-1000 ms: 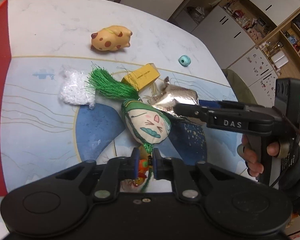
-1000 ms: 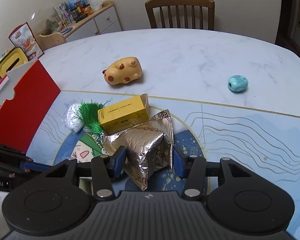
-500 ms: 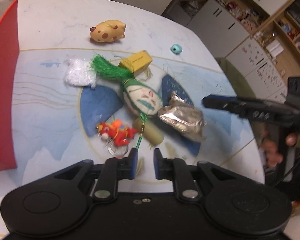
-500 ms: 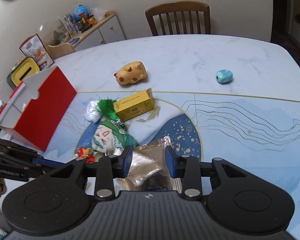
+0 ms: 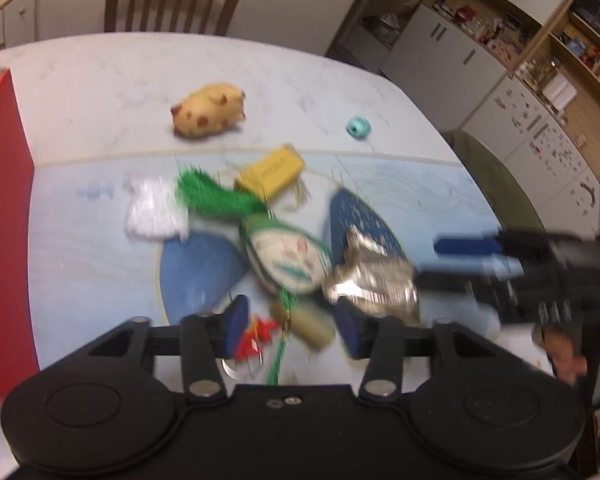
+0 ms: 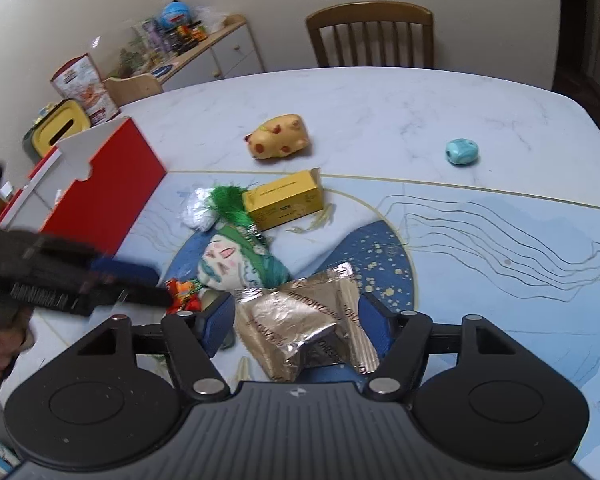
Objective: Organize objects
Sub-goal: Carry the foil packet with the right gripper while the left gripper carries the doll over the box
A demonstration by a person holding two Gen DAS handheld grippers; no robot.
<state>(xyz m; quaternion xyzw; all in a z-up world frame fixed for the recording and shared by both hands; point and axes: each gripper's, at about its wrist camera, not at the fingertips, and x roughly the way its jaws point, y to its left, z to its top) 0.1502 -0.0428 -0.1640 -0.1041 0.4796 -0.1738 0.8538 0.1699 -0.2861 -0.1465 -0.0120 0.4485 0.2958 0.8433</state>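
right gripper (image 6: 296, 320) jaws spread wide either side of the crumpled foil packet (image 6: 306, 322), pads beside it but no visible squeeze; the packet lies on the counter (image 6: 420, 112) at the near edge of the blue mat patch. left gripper (image 5: 290, 330) jaws also well open and gripping nothing, hovering over the red trinket (image 5: 260, 332), a green cord and a tan cork-like piece (image 5: 312, 326); view is motion-blurred. foil packet looks light, thin, crinkly and likely slick; judge it will crush and slide, so take it across the thick folded middle, not a loose corner. stuffed face charm (image 6: 236, 262) with green tassel (image 6: 230, 204) sits just far of the packet, soft and limp; best taken by the padded body, since cord and tassel would dangle. yellow carton (image 6: 286, 200) is stiff, square-sided, easy across its short faces. spotted pig toy (image 6: 278, 142) and teal bead (image 6: 461, 151) lie farther off on bare marble, well apart. white crinkly wad (image 6: 196, 210) touches the tassel. red box (image 6: 100, 196) stands at far left, open-topped; contents cannot be made out.
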